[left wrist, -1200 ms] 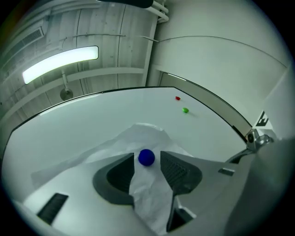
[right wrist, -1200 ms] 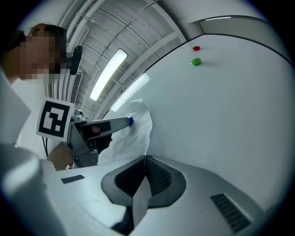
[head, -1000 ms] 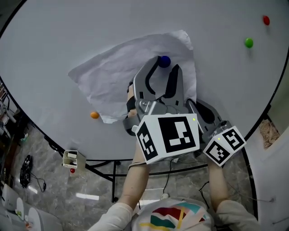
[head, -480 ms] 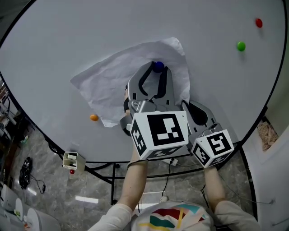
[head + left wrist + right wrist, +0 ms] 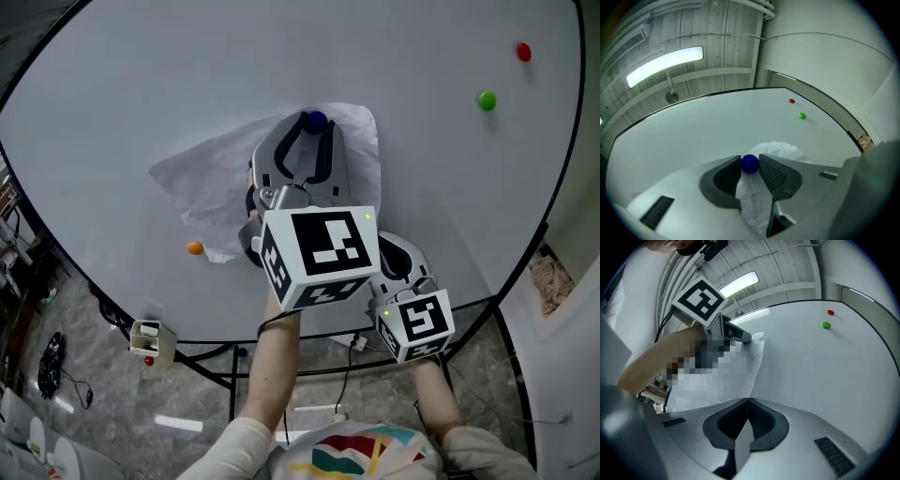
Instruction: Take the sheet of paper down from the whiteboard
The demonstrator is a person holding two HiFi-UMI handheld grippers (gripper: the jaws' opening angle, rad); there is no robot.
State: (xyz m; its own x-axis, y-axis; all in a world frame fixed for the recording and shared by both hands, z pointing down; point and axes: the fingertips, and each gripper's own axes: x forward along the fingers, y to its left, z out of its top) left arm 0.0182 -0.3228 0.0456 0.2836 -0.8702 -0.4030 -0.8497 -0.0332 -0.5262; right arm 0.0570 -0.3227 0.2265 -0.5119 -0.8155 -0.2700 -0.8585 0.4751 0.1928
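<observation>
One blue magnet (image 5: 750,163) is left pinning the sheet of paper (image 5: 211,178) to the whiteboard (image 5: 141,84). It is clamped by the left gripper (image 5: 315,124), whose jaws have just been closing onto it. The sheet's edge is pinched by the right gripper (image 5: 747,401).

Whiteboard (image 5: 141,75) bears crumpled paper (image 5: 211,178) and coloured magnets (image 5: 487,100).

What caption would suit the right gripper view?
Right gripper pinching the paper sheet on a whiteboard, red magnet and green magnet beyond.
</observation>
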